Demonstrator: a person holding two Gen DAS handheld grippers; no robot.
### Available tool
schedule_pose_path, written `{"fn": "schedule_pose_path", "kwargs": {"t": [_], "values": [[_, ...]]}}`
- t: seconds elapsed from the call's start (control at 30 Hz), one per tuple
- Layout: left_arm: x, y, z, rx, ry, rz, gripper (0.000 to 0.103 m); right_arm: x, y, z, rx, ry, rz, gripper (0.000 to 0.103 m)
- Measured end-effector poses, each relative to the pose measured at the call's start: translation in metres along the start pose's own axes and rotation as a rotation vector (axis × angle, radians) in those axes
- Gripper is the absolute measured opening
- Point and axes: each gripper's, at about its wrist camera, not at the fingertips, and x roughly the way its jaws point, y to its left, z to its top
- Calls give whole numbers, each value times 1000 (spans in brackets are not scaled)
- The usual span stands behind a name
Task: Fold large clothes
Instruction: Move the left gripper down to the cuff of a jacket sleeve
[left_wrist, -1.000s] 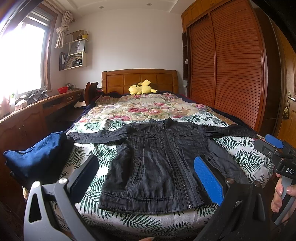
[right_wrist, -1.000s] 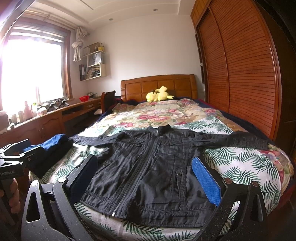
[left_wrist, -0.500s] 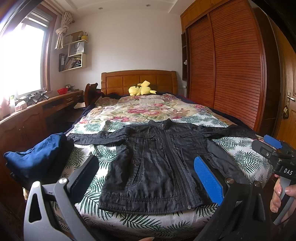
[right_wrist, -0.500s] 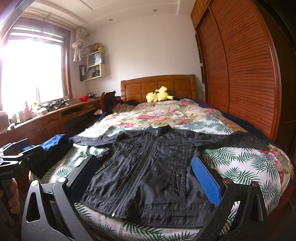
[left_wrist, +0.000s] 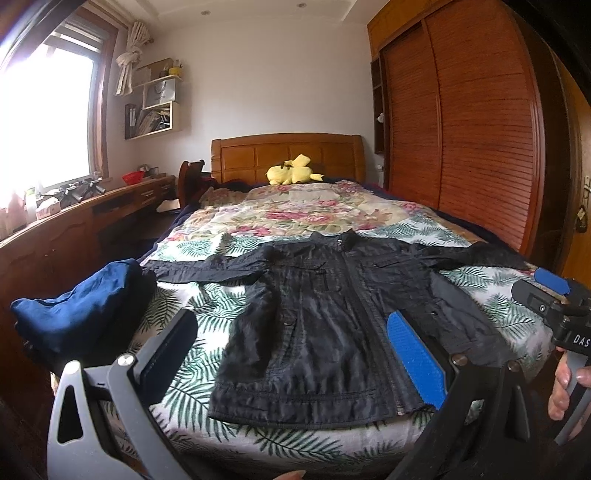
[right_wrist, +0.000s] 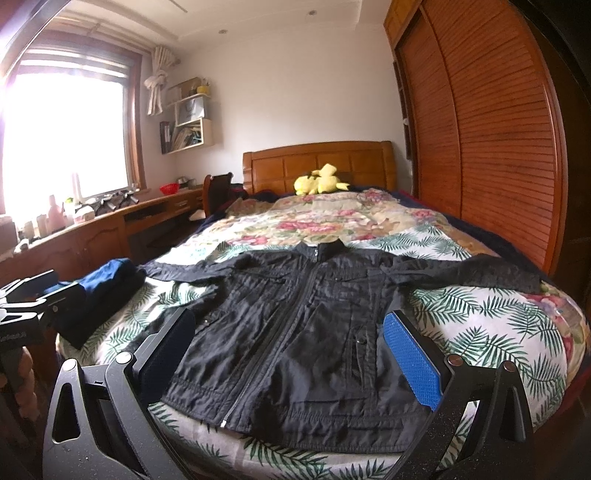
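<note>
Ahead of the jaws lay a bed (left_wrist: 207, 373) with a leaf-and-flower bedspread (left_wrist: 306, 214). A yellow plush toy (left_wrist: 293, 173) rested far ahead against the wooden headboard (left_wrist: 255, 155). A folded blue garment (left_wrist: 74, 310) sat left of the jaws; a louvered wardrobe (left_wrist: 465, 140) stood to the right, a wooden desk (right_wrist: 92, 229) and window (right_wrist: 62, 136) to the left.

You have a black zip-front fabric jacket (left_wrist: 332, 314) (right_wrist: 314, 332) lying on a bedspread (left_wrist: 295, 214) (right_wrist: 498, 325) printed with green palm fronds on white near you and pink-red roses on cream farther up. Left of the jacket sits a navy-blue bundle of cloth (left_wrist: 77, 314) (right_wrist: 99, 288). Beyond the jacket, a yellow plush toy (left_wrist: 293, 171) (right_wrist: 321, 182) rests against the orange-brown wooden headboard (left_wrist: 288, 151). Each gripper finger pad (left_wrist: 413, 354) (right_wrist: 410, 358) facing you is bright blue.
</note>
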Motion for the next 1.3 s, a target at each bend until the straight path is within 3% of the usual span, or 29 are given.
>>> {"fn": "schedule_pose_path", "kwargs": {"t": [0.5, 0.8, 1.0, 1.3], "values": [[75, 45, -26, -33, 99, 16, 103, 99, 12, 1, -57, 40, 71, 103], [118, 65, -31, -53, 150, 11, 103, 179, 30, 10, -118, 62, 142, 103], [145, 77, -23, -64, 182, -17, 103, 250, 37, 4, -134, 183, 212, 103], [215, 114, 3, -88, 218, -28, 103, 297, 27, -21, -105, 284, 214, 103]]}}
